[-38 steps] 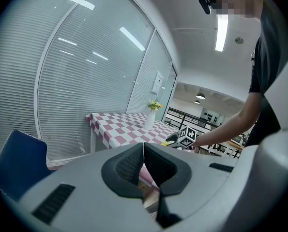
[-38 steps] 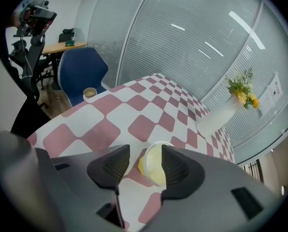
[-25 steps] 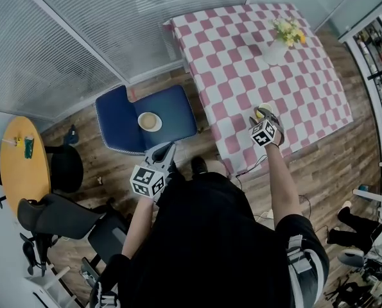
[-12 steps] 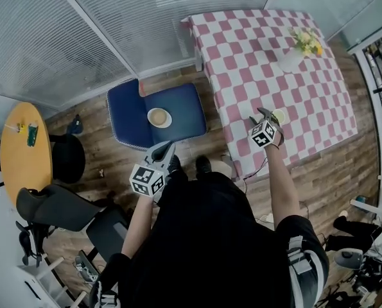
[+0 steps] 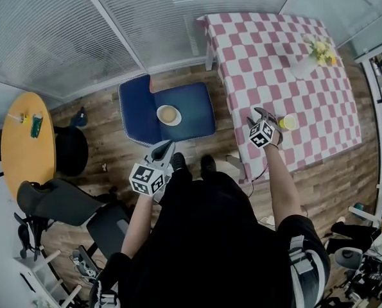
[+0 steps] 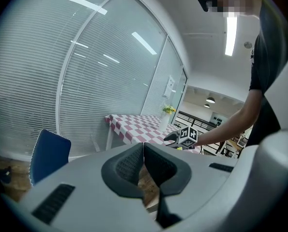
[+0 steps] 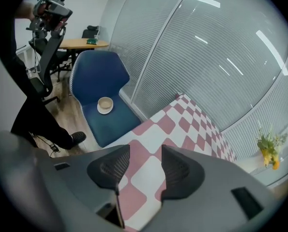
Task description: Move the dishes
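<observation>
A cream bowl on a white saucer (image 5: 169,115) sits on the seat of a blue chair (image 5: 191,111); the right gripper view shows that bowl (image 7: 105,104) too. A yellow cup (image 5: 288,122) stands near the front edge of the red-and-white checked table (image 5: 268,50). My right gripper (image 5: 260,114) hangs over that edge just left of the cup, apart from it. Its jaws are open, with only tablecloth (image 7: 144,151) between them. My left gripper (image 5: 165,147) is over the floor in front of the chair, its pads (image 6: 134,161) closed together on nothing.
A white vase of yellow flowers (image 5: 312,59) stands far back on the table. A round yellow table (image 5: 25,153) and black office chairs (image 5: 62,204) are to the left. Glass walls with blinds (image 5: 113,31) run behind the chair. The person's shoes (image 5: 207,165) are on the wood floor.
Both grippers have shifted left. The right gripper, whose tips were at the yellow cup a second ago, now stands clear of it. The cup stays on the table.
</observation>
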`<state>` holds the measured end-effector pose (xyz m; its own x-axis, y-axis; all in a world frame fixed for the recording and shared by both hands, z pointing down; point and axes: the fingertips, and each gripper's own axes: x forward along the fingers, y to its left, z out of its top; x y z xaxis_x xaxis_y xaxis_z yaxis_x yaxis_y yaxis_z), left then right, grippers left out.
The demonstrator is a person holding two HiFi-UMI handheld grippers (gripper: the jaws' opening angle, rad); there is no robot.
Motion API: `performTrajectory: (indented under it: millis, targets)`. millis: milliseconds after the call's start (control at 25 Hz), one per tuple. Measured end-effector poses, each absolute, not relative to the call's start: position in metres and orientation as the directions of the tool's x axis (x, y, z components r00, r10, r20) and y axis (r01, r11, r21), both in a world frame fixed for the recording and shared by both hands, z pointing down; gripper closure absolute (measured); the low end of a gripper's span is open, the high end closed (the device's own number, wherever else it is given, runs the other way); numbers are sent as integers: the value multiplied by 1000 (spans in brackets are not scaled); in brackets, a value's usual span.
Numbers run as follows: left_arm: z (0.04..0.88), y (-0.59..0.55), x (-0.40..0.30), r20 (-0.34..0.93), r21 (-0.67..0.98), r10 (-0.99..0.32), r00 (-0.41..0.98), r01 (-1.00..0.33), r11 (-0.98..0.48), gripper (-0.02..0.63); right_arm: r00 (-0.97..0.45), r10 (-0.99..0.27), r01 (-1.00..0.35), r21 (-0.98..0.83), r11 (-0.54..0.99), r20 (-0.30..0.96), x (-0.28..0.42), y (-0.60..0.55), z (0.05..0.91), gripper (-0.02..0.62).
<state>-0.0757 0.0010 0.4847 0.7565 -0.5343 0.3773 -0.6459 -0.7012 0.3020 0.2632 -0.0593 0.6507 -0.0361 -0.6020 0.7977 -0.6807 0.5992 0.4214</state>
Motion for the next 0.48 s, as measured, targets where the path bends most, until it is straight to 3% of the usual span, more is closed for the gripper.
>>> performTrajectory:
  millis: [480]
  targets:
    - [487,-19,-126,382,301,-563,733,-675,-674,584,-100,-578,-637,395,663,810,188,-93,663,373]
